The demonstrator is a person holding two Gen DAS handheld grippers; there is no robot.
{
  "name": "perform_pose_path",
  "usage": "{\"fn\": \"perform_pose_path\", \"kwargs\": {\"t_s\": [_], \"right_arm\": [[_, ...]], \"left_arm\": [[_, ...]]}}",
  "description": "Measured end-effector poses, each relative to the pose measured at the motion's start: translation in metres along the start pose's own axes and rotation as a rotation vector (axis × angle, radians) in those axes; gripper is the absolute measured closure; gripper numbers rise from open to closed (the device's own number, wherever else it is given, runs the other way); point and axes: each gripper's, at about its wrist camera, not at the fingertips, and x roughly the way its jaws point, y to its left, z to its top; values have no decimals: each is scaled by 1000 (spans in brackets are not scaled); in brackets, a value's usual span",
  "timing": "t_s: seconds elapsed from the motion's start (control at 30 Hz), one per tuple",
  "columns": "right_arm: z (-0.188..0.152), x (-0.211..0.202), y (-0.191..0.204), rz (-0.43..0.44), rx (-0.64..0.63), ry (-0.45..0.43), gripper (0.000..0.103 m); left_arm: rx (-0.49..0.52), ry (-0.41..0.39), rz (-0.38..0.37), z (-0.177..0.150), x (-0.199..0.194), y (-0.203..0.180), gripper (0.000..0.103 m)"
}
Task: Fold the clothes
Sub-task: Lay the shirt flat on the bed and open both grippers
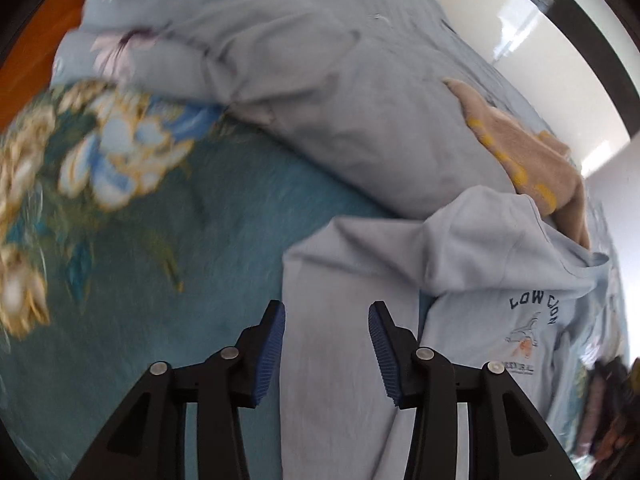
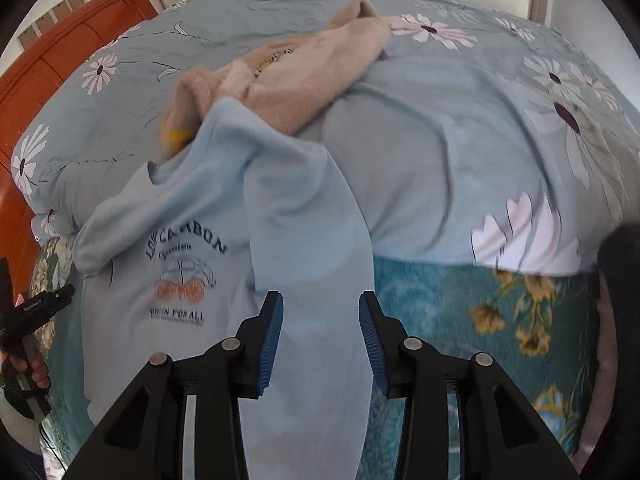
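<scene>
A light blue sweatshirt [image 2: 132, 320] with a dark "LOW CARBON" print lies face up on the teal floral bedspread [image 2: 460, 300]. Its sleeves are folded inward and run down toward the cameras. My right gripper [image 2: 320, 312] is open, its blue pads standing either side of one sleeve [image 2: 304, 220] without pressing it. In the left wrist view the same sweatshirt [image 1: 520, 292] is on the right. The other sleeve [image 1: 332, 280] runs between the open jaws of my left gripper [image 1: 326, 320], whose pads are clear of the cloth.
A beige fleece garment [image 2: 288, 76] lies bunched on the pale blue daisy-print duvet [image 2: 440, 120] behind the sweatshirt's collar. An orange wooden headboard [image 2: 60, 52] stands at the left. A hand [image 2: 28, 364] grips a black handle at the left edge.
</scene>
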Motion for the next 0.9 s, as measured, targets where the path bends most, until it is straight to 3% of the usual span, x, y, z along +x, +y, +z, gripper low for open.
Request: {"fn": "perform_pose_path", "kwargs": {"t_s": [0.13,0.27,0.37,0.47,0.57,0.73,0.9], "right_arm": [[-40,-4,-9,-14,68,44,62],[-56,-12,-20,-13,128,53,62],[-58,-15,-23,-15,142,49,62],[-57,-18,-24,-14,147,41,62],[-59,-17,-27,-11,155,43,62],[-62,-15,-35,-25,150,61,62],[-68,-11,-49,-30,163,95,62]], "left_arm": [[-42,40,10,-26,6,12,57],[-36,39,-6,-38,5,10,60],[-35,43,26,-43,10,9,85],[-45,29,35,-48,9,10,98],[-68,3,45,-50,1,14,99],[5,-141,237,-24,-32,25,99],[64,-233,420,31,-48,46,99]]}}
